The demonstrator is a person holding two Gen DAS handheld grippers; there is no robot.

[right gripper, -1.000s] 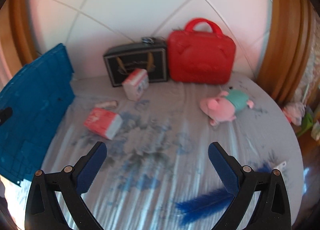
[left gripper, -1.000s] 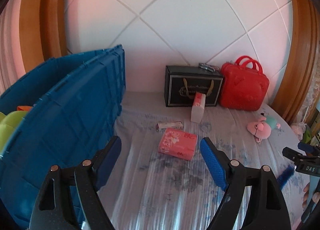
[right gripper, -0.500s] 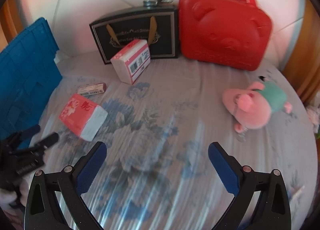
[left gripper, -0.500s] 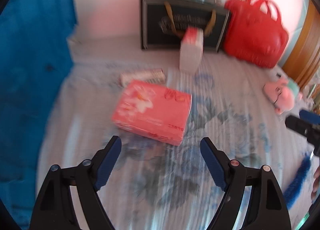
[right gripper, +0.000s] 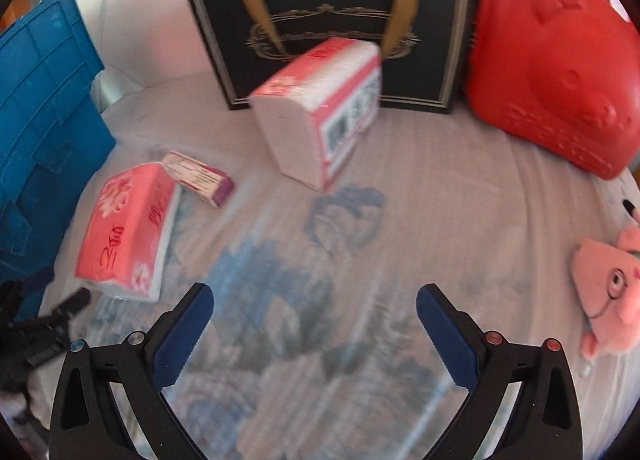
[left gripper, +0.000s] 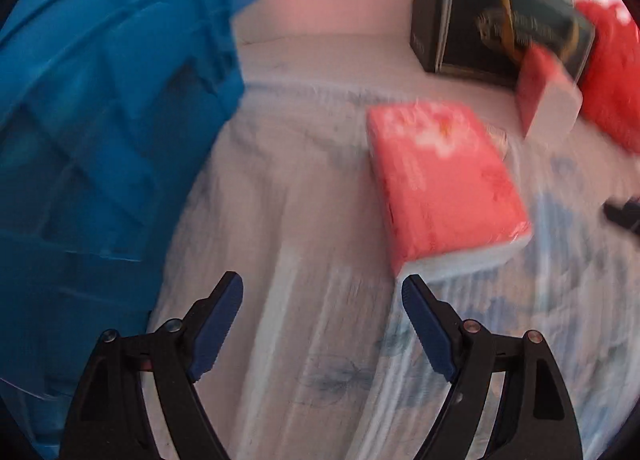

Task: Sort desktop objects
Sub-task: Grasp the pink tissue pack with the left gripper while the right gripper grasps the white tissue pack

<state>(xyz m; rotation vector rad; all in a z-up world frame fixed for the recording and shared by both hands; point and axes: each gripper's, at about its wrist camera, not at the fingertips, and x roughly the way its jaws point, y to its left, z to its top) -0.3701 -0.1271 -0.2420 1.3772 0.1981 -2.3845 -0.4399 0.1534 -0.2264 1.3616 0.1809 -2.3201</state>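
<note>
While both views are smeared by motion, layout reads ok. Far left: blue ribbed plastic crate [left gripper: 100,120] standing on the pale floral-print cloth surface [left gripper: 288,220], likely a bed; only its outer wall shows, inside hidden. Left gripper [left gripper: 322,300] is spread wide with nothing between its blue pads, pointing steeply down at bare cloth. The flat pink soft-pack of tissues [left gripper: 440,184] lies ahead and to the right of it, near corner just beside the right fingertip, not touching as far as blur allows. Long axis runs away from the left gripper, slightly angled, so the jaws look set to span its short width once shifted right. Left hand is clearly nearer to this pack.

Right wrist view: same pack sits well left of the right gripper [right gripper: 314,310], also wide and empty. Small purple-and-white carton [right gripper: 198,178] touches the pack's far end. Second pink-and-white tissue pack [right gripper: 320,116] stands tilted against a black gift bag with gold handles [right gripper: 332,28], roughly straight ahead, apart from the jaws. Red hard-shell case [right gripper: 552,72] at right; pink plush pig [right gripper: 604,292] cut off at the right edge. Print on the packs unreadable.
</note>
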